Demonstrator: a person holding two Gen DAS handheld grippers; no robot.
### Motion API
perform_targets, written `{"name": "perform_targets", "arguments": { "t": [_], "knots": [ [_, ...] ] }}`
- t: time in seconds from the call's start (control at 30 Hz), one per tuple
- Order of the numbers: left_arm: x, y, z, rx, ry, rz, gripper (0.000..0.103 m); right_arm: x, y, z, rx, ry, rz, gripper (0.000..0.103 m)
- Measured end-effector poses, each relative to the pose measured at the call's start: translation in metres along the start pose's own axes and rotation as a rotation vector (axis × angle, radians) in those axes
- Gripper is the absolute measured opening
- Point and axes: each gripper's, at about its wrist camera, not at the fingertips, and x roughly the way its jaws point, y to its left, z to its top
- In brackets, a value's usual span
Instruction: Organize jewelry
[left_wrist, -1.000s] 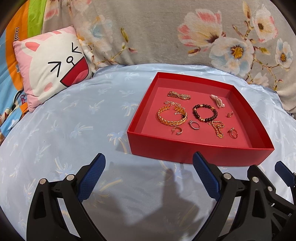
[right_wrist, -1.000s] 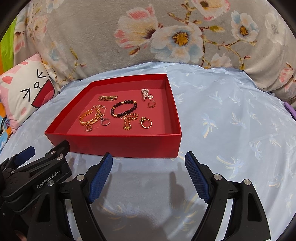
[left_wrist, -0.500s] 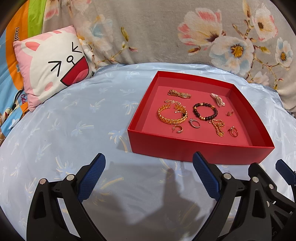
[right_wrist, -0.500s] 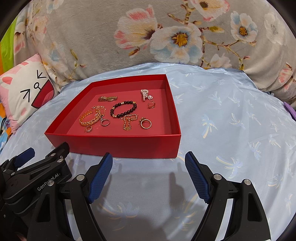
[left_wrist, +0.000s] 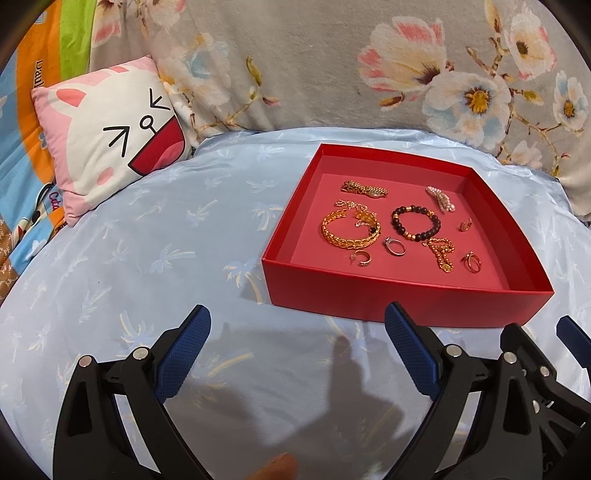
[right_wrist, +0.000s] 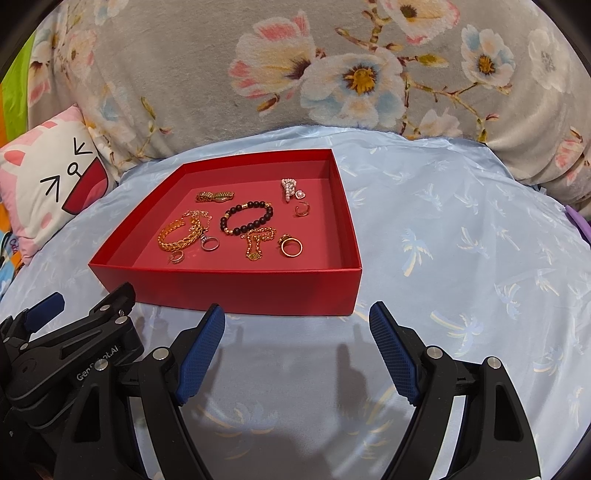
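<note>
Both grippers: my left gripper (left_wrist: 297, 332) and right gripper (right_wrist: 297, 330) hang spread wide and empty, short of the red tray (right_wrist: 229, 286).
Tray: on blue satin, jewelry loose inside.
Gold bangle (left_wrist: 349, 230): stiff, light; I'd pinch its rim.
Beaded bracelet (right_wrist: 246, 217): floppy, slippery; I'd grip across the beads.

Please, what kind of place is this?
Most likely a bed in a home bedroom: a light blue sheet, a cartoon cushion and a floral blanket surround the red jewelry box.
</note>
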Motion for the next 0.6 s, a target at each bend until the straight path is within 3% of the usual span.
{"name": "perform_targets", "arguments": {
  "t": [0.6],
  "knots": [
    [-0.002,0.0009,0.0027,0.005,-0.003,-0.003,0.091,-0.0007,-0.0019,0.0001,0.001,-0.003,-0.001,0.079]
  ]
}}
